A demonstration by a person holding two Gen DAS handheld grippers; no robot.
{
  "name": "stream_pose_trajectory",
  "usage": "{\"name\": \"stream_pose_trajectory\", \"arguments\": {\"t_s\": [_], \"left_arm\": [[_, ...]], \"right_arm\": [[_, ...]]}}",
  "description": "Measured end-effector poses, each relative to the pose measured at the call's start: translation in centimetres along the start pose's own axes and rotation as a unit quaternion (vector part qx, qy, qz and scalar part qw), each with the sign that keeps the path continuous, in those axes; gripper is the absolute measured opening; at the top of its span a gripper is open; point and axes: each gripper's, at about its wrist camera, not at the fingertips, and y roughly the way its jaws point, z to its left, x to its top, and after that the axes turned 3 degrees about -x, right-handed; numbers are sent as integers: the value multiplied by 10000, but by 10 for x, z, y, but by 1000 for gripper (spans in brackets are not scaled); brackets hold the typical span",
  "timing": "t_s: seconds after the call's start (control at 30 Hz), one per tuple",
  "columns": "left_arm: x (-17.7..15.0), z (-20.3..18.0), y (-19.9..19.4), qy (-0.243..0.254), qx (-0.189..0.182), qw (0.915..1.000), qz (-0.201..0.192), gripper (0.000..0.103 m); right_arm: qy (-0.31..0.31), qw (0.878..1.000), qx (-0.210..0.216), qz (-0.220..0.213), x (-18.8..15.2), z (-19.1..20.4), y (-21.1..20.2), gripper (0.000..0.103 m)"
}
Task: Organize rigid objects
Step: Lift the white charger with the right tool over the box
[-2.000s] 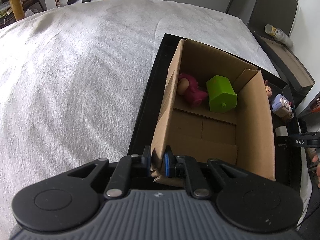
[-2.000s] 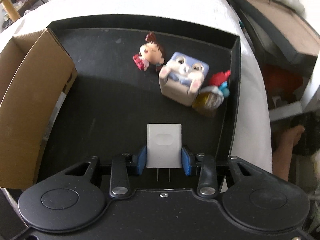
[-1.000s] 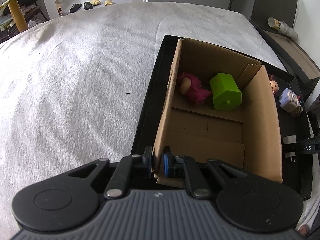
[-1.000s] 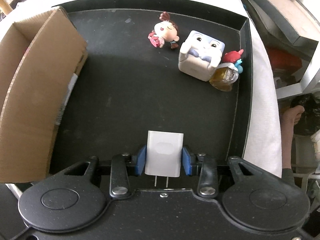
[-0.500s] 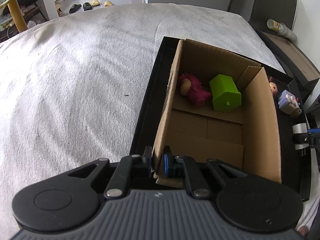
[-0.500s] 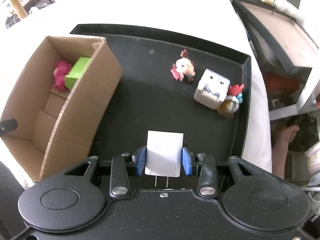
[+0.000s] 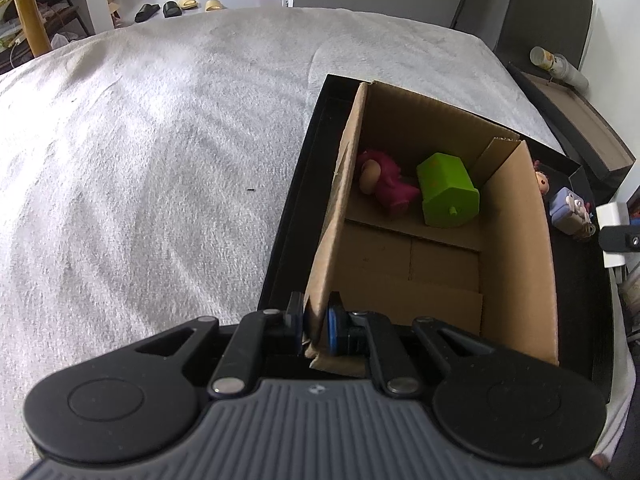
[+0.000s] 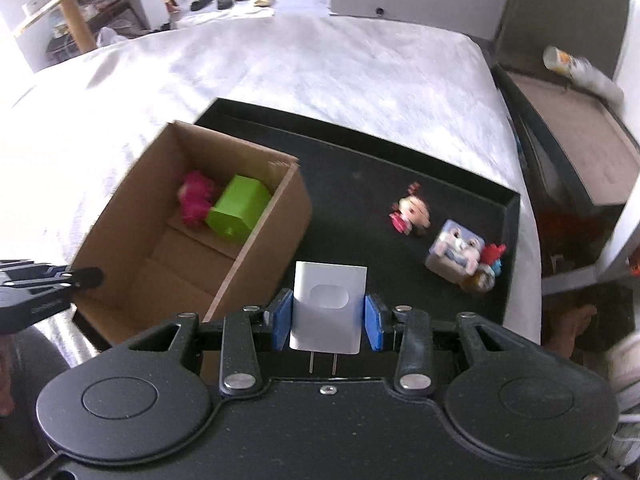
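right gripper [image 8: 327,322]: grips white charger [image 8: 329,306], risen | left gripper [image 7: 315,322]: still clamps cardboard box [image 7: 516,240] wall

bright daylight, fisheye warp, motion blur

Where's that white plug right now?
The white plug is clamped in the right hand-held gripper, held above the black tray, just right of the cardboard box.

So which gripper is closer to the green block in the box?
Left. The left gripper clamps the cardboard box holding the green block; the right gripper hangs outside it, gripping the white charger.
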Motion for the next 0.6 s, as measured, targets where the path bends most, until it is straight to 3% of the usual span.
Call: {"name": "stream_pose_trajectory", "arguments": {"t_s": [0.6], "left_arm": [[2, 2, 1, -12, -92, 10000, -19, 11]], "right_arm": [[-648, 9961, 468, -363, 29, 56, -16, 37]]}}
